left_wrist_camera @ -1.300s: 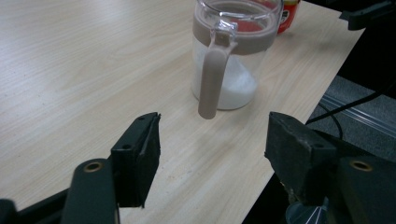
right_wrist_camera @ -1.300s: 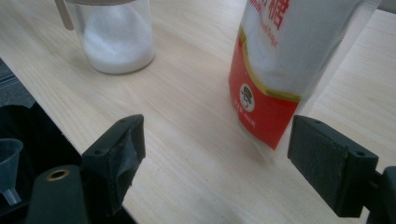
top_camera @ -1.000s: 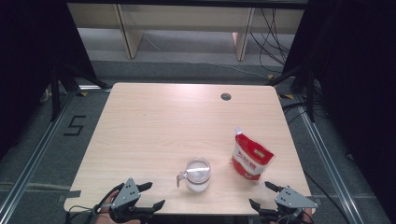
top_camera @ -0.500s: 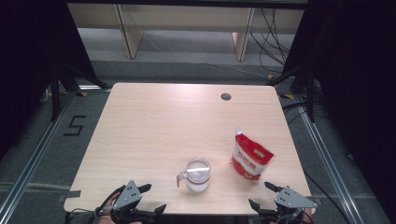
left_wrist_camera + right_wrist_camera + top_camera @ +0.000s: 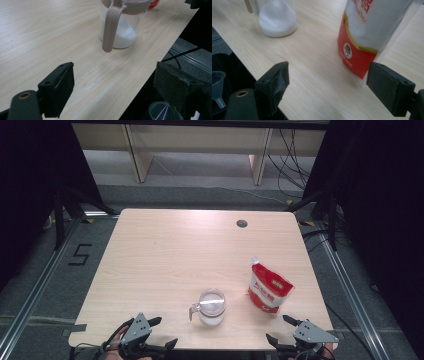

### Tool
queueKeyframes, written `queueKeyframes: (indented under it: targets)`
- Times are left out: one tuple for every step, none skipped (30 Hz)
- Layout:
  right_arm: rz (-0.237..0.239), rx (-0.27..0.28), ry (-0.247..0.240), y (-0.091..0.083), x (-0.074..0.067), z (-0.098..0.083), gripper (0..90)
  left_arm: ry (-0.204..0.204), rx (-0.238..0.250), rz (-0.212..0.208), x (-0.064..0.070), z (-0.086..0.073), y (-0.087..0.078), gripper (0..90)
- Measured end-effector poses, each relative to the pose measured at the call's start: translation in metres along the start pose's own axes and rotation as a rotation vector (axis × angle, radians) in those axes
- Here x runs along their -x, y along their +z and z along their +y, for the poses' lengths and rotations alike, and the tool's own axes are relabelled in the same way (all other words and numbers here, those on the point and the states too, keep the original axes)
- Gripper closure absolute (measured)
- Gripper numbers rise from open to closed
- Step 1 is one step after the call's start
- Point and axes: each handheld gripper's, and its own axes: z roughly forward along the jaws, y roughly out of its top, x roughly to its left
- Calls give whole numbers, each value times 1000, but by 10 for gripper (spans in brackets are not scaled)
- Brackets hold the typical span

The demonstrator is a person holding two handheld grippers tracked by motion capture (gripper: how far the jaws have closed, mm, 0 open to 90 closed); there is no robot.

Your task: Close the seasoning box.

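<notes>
Table (image 5: 165, 265) of pale wood carries two things near its front edge: a clear lidded jar (image 5: 212, 307) with a beige handle, partly filled with white granules, and just to its right, apart from it, a red-and-white standing pouch (image 5: 268, 287) with a spout at the top. The left gripper (image 5: 159, 335) hangs at the front left edge, its jaws spread wide after just opening, nothing between them; its own view looks toward the jar's handle (image 5: 110, 28). The right gripper (image 5: 281, 330) sits at the front right edge, jaws likewise apart and empty, near the pouch (image 5: 367, 37). A clear funnel (image 5: 217, 81) shows below the table edge.
</notes>
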Motion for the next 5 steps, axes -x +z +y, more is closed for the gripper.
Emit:
queueKeyframes:
  targets:
    - [1,1,-3,0,0,0,192,3,1,0,0,0,0,163]
    - [1,1,-2,0,0,0,191,4,-4,3,0,0,-1,163]
    - [1,1,-2,0,0,0,192,10,-7,4,-1,0,-1,163]
    - [1,1,-1,0,0,0,192,7,-3,4,0,0,-1,163]
    - [2,1,-2,0,0,0,192,18,-11,6,-1,0,-2,164]
